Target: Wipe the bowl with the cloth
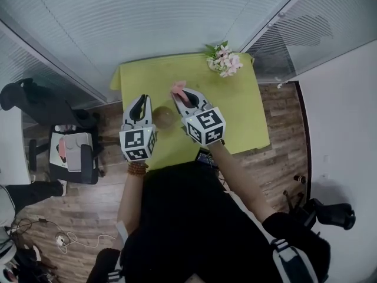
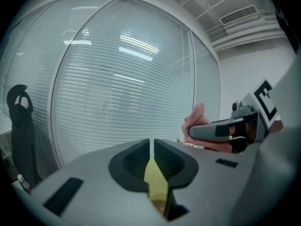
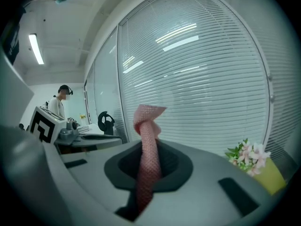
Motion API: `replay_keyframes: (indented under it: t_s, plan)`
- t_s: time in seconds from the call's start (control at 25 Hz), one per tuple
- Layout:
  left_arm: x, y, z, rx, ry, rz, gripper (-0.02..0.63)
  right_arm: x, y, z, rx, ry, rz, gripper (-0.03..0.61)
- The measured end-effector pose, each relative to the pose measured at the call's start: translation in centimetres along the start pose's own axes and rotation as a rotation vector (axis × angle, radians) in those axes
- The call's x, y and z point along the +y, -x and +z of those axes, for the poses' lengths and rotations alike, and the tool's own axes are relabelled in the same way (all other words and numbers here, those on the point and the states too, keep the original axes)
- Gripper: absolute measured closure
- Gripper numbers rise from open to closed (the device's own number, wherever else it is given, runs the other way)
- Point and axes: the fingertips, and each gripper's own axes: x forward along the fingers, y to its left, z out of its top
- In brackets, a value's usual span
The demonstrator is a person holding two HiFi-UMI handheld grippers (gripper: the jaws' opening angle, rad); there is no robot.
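Note:
A small olive-brown bowl (image 1: 164,117) is over the yellow-green table (image 1: 235,114), tight against the right finger of my left gripper (image 1: 142,101). In the left gripper view the jaws of that gripper (image 2: 151,147) stand a sliver apart. The bowl (image 2: 160,205) shows as a brown edge filling the low end of the gap, so they look shut on its rim. My right gripper (image 1: 186,96) hovers just right of the bowl, shut on a pink cloth (image 1: 178,88). The cloth (image 3: 146,126) sticks up twisted from between the jaws of the right gripper (image 3: 148,150). The left gripper view also shows this cloth (image 2: 195,119).
A bunch of pink and white flowers (image 1: 224,61) stands at the table's far right corner, also seen as flowers (image 3: 249,157). Window blinds run behind the table. A chair with things on it (image 1: 73,152) stands on the wooden floor to the left. A person (image 3: 59,105) stands far off.

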Motion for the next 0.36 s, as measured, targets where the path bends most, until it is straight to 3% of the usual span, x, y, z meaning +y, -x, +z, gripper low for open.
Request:
replay_keyframes:
  t_s: [0.36]
  plan:
    - [-0.96, -0.29, -0.36, 0.015, -0.005, -0.026, 0.578, -0.54, 0.05, -0.31, 0.011, -0.007, -0.018, 0.568]
